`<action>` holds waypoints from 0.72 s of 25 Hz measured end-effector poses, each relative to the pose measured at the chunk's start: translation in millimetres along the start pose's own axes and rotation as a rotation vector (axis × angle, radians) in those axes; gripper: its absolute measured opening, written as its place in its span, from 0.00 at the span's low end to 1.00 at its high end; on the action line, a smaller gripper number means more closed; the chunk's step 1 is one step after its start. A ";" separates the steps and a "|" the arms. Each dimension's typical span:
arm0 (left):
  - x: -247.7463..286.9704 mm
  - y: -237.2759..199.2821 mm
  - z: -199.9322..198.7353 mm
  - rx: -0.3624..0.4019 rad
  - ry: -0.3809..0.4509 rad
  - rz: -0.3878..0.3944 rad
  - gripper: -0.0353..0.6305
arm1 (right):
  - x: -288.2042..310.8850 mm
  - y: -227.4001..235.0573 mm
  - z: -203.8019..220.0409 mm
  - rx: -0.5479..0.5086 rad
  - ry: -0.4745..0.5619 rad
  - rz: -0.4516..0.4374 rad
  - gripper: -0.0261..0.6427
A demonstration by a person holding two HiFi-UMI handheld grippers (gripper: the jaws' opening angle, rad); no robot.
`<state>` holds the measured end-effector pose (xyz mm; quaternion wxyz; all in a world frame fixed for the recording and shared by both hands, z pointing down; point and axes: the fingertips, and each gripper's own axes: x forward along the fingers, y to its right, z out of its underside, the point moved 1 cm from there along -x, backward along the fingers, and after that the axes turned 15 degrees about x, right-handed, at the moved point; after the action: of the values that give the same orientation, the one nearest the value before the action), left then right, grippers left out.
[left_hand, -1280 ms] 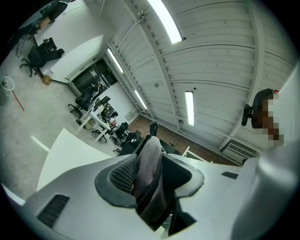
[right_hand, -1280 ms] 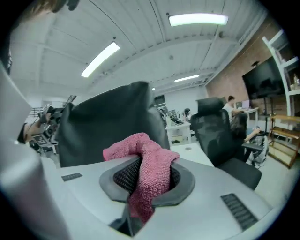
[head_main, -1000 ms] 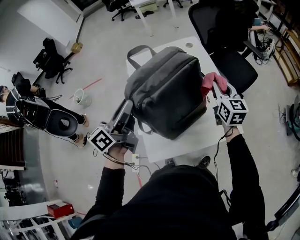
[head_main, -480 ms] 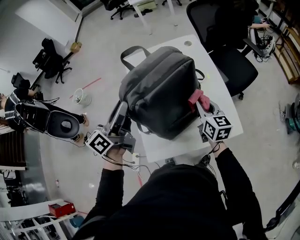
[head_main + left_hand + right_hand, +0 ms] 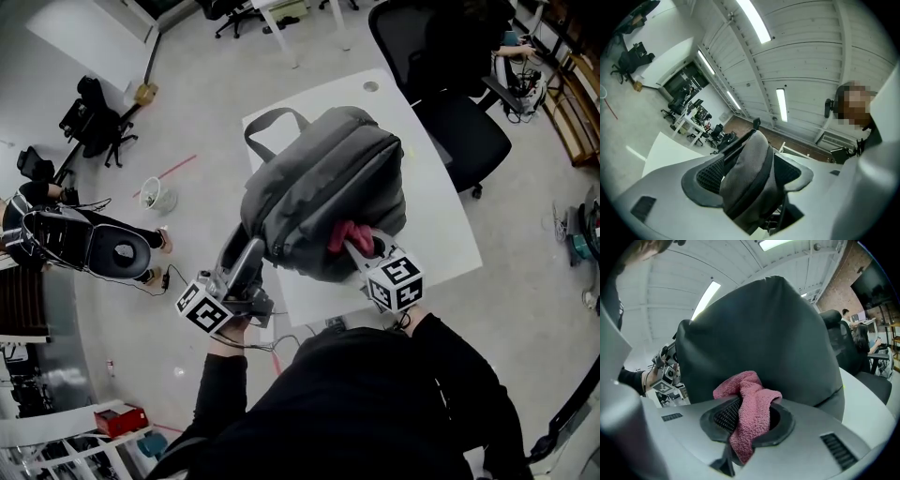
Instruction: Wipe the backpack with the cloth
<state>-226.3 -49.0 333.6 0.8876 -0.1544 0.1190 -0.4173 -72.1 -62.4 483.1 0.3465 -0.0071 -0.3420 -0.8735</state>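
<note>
A dark grey backpack stands on the white table. My right gripper is shut on a pink cloth and holds it against the backpack's near side, low down. In the right gripper view the cloth bulges out between the jaws of that gripper, right against the backpack. My left gripper is at the bag's lower left corner. Its jaws have just been opening, and a padded grey strap still lies loosely between them in the left gripper view.
A black office chair stands behind the table's right side. On the floor to the left are a white bucket and another chair with cables. The table's near edge is close to my body.
My right gripper has carried the cloth left and towards me, from the backpack's right side round to its near face. The backpack has turned a little. My left hand has stayed put.
</note>
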 end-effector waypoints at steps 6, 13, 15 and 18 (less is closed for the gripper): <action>-8.0 4.1 9.0 0.026 -0.062 -0.018 0.54 | 12.6 -29.8 11.7 -0.021 -0.053 -0.041 0.14; -5.2 -13.3 4.2 -0.051 -0.005 -0.058 0.54 | 14.4 -93.7 42.0 -0.121 -0.175 -0.231 0.14; -4.1 -14.7 8.8 -0.096 0.013 -0.069 0.49 | 4.1 -108.7 56.6 -0.182 -0.212 -0.306 0.14; -1.5 -12.0 11.2 -0.121 0.025 -0.066 0.47 | 1.0 -110.2 69.8 -0.216 -0.224 -0.327 0.14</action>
<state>-231.9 -53.1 348.6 0.8609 -0.2066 0.1498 -0.4402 -155.9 37.1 471.5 0.1575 -0.0857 -0.2794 -0.9433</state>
